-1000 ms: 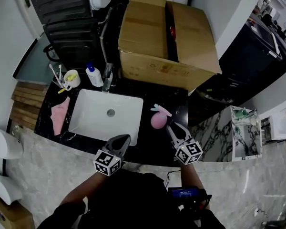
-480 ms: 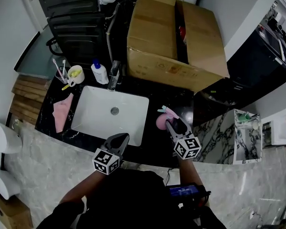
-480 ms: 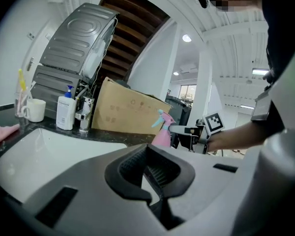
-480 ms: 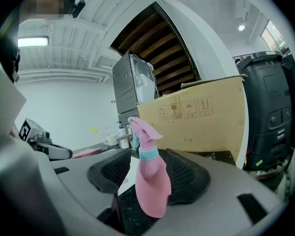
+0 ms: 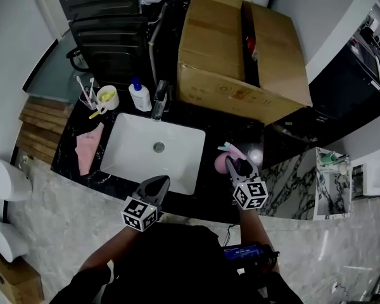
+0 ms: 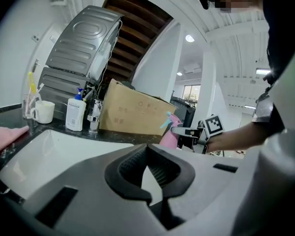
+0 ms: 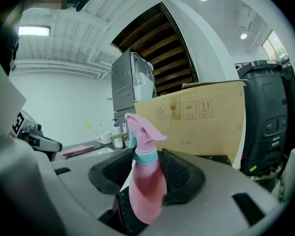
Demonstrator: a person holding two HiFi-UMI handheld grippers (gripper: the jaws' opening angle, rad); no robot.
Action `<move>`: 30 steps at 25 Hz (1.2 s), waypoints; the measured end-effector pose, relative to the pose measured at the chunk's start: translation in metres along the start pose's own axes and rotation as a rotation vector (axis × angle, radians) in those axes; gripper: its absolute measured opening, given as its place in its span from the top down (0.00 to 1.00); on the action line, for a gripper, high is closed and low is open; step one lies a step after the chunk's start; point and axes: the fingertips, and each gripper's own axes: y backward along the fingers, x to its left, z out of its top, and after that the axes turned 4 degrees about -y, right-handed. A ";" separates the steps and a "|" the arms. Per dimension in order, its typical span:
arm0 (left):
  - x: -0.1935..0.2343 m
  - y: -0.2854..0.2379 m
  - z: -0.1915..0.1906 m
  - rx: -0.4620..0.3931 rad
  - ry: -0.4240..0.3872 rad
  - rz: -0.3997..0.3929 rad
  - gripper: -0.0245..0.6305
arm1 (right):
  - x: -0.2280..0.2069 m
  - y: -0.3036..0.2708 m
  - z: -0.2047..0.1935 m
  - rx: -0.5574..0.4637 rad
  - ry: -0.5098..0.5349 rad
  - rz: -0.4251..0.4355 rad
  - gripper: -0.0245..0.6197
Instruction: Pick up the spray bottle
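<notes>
Cardboard box [image 5: 240, 49]: behind the sink [image 5: 130, 154], untouched.
Left gripper [image 5: 157, 183]: at the sink's near rim, jaws drawn together, empty.
Right gripper [image 5: 236, 164]: right of the sink. It has come forward around the bottle, jaws just thrown wide and easing in, pads not yet pressing. The grab looks 1 squeeze away.
Spray bottle [image 7: 146, 193]: just right of the sink, between the right gripper's 2 jaws. It stands upright, long axis vertical, teal trigger facing the sink.
</notes>
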 end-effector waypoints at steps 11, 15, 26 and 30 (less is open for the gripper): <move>0.005 0.000 0.001 0.000 0.000 -0.037 0.95 | 0.002 0.006 0.003 -0.009 0.014 -0.038 0.71; 0.006 0.001 0.000 0.000 -0.003 -0.054 0.95 | 0.003 0.012 0.005 -0.020 0.014 -0.050 0.71; -0.001 0.000 0.003 0.007 -0.028 -0.143 0.95 | 0.005 0.042 0.006 -0.051 -0.009 -0.134 0.72; -0.007 -0.003 0.003 0.014 -0.038 -0.191 0.95 | 0.002 0.061 0.006 -0.068 -0.026 -0.186 0.72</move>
